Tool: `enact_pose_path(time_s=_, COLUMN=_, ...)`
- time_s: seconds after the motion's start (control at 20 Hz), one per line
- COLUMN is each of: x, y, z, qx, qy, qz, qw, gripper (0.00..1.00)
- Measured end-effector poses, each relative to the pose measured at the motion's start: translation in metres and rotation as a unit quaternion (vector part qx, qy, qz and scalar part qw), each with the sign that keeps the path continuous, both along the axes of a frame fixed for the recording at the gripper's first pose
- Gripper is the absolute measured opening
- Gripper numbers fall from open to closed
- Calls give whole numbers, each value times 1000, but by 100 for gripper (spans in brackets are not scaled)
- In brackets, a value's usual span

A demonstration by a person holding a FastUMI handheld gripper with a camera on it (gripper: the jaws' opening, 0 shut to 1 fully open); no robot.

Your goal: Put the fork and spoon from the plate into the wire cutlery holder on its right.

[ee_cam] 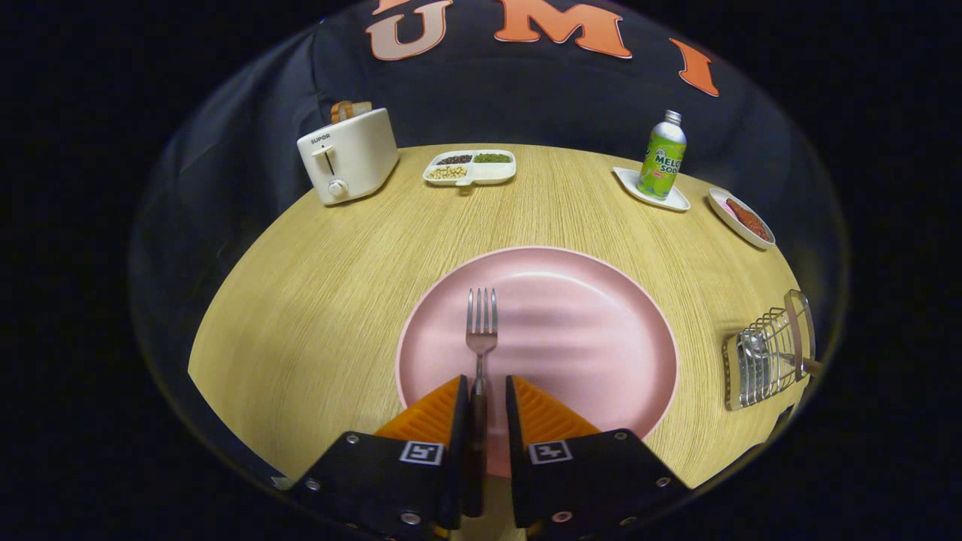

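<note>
Left to right on the desk (316, 300): one toaster (347, 154) with bread in its slot, one divided snack tray (470, 167), one pink plate (571, 338), one soda bottle (663, 154) standing on one small white dish (676, 201), one small bowl (740, 218) of something red, one wire cutlery holder (766, 357) to the right of the plate.

Tool (481, 398): fingers closed on the fork (481, 323), pressing its dark handle from both sides. Handle runs back between the fingers, tines point ahead over the plate. Fork looks low on the plate; can't tell whether it is lifted off the surface yet.

Progress, my read: about half done. Spoon (755, 347) appears to be already lying in the holder, bowl end visible through the wires, handle sticking out the right end. No spoon on the plate, just the fork.

Left: lift fork, carry it right over the plate rim, drop it in the holder beside the spoon.

Count of task items: one fork, one spoon, one plate, one holder.
</note>
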State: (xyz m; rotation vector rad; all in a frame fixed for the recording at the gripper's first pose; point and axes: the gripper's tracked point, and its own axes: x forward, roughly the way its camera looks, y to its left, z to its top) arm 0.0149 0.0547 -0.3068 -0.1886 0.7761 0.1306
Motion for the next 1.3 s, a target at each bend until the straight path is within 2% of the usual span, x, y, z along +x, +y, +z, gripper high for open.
enact_pose_path(time_s=0.05, x=-1, y=0, z=3, qx=1, qy=3, qz=0, qw=1000, gripper=11)
enact_pose_path(time_s=0.15, x=-2, y=0, z=5, qx=4, qy=5, qz=0, qw=1000, gripper=5)
enact_pose_path(time_s=0.5, x=-11, y=-7, z=43, qx=27, qy=10, qz=6, qw=1000, gripper=5)
enact_pose_path(time_s=0.7, x=-14, y=-29, z=65, qx=18, qy=13, qz=3, qw=1000, gripper=5)
enact_pose_path(time_s=1.3, x=-36, y=-125, z=129, qx=30, qy=41, qz=-48, qw=998, gripper=5)
